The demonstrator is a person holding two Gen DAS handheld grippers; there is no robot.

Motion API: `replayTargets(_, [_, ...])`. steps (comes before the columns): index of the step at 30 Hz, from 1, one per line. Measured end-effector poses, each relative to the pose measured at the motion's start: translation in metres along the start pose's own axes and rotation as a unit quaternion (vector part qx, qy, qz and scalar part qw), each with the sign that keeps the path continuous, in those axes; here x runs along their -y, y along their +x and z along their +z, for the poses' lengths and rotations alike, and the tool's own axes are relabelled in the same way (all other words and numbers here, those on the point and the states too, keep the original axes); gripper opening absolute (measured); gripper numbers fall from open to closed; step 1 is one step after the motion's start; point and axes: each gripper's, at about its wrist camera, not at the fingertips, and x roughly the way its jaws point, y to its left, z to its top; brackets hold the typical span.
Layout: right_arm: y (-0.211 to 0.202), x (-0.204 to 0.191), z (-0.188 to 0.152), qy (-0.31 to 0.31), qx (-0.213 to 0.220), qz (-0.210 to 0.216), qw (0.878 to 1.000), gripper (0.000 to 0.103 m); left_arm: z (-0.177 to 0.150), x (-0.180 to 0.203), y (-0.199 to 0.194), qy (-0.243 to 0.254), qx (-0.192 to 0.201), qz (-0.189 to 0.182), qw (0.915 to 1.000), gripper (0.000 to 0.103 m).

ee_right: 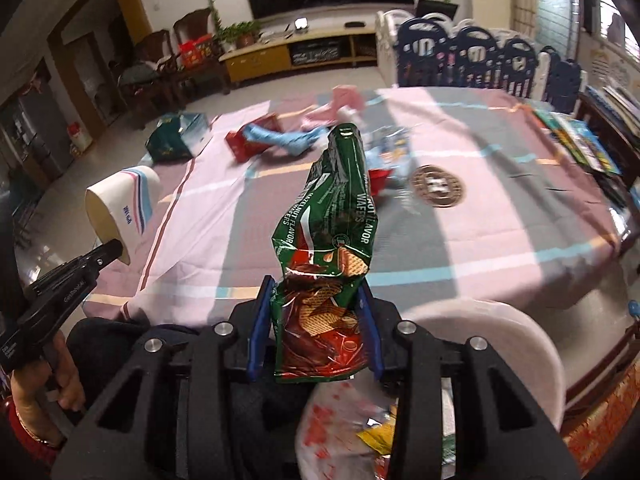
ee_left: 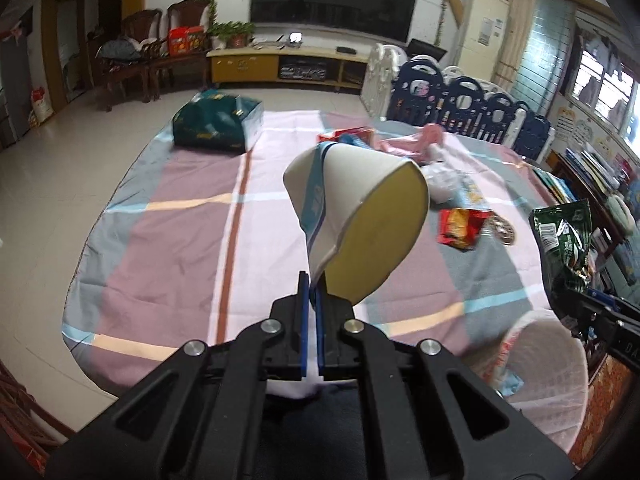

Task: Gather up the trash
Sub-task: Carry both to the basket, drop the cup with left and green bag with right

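My left gripper [ee_left: 312, 284] is shut on the rim of a white paper cup [ee_left: 356, 216] with blue stripes and holds it above the table; the cup also shows in the right wrist view [ee_right: 120, 210]. My right gripper [ee_right: 316, 300] is shut on a green hazelnut wafer wrapper [ee_right: 328, 240], held upright above a pale bin with a plastic liner [ee_right: 500, 328]. The wrapper shows at the right edge of the left wrist view [ee_left: 564, 248], over the bin [ee_left: 552, 352].
On the checked tablecloth [ee_left: 192, 240] lie a red snack wrapper [ee_left: 460, 226], a round brown coaster [ee_right: 438, 186], a red box with blue plastic [ee_right: 264, 140], pink plastic [ee_left: 416, 142] and a dark green bag [ee_left: 216, 124]. Books line the right edge [ee_right: 576, 140].
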Motion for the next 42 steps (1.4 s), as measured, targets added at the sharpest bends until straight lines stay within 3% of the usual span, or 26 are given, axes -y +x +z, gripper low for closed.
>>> replayTargets(7, [-0.072, 0.044, -0.019, 0.037, 0.046, -0.029, 0.998, 0.04, -0.002, 0.068, -0.058, 0.047, 0.032, -0.069, 0.996, 0.004])
replayTargets(14, [-0.103, 0.07, -0.044, 0.057, 0.056, -0.048, 0.996, 0.04, -0.036, 0.128, -0.065, 0.097, -0.009, -0.126, 0.9873, 0.004])
replayTargets(20, [-0.126, 0.103, -0.054, 0.092, 0.073, -0.065, 0.991, 0.04, -0.05, 0.162, -0.071, 0.152, -0.01, -0.156, 0.9759, 0.004])
replayTargets(23, [-0.128, 0.111, -0.057, 0.101, 0.076, -0.074, 0.989, 0.04, -0.064, 0.183, -0.061, 0.192, -0.046, -0.191, 0.9616, 0.004])
replayTargets(29, [-0.128, 0.123, -0.063, 0.12, 0.074, -0.079, 0.987, 0.04, -0.108, 0.217, -0.037, 0.257, -0.115, -0.225, 0.9329, 0.004])
replayTargets(33, [-0.124, 0.125, -0.067, 0.122, 0.067, -0.077, 0.987, 0.04, -0.122, 0.227, -0.037, 0.282, -0.128, -0.231, 0.9225, 0.005])
replayTargets(34, [-0.123, 0.126, -0.068, 0.122, 0.064, -0.077, 0.987, 0.04, -0.122, 0.227, -0.037, 0.283, -0.127, -0.229, 0.9225, 0.007])
replayTargets(36, [-0.118, 0.126, -0.068, 0.122, 0.054, -0.077, 0.988, 0.04, -0.12, 0.225, -0.037, 0.282, -0.123, -0.224, 0.925, 0.043])
replayTargets(37, [-0.113, 0.126, -0.069, 0.12, 0.042, -0.078, 0.989, 0.04, -0.119, 0.224, -0.038, 0.277, -0.116, -0.219, 0.9284, 0.05])
replayTargets(42, [-0.09, 0.122, -0.074, 0.108, -0.021, -0.089, 0.99, 0.041, -0.106, 0.21, -0.038, 0.252, -0.095, -0.187, 0.9448, 0.061])
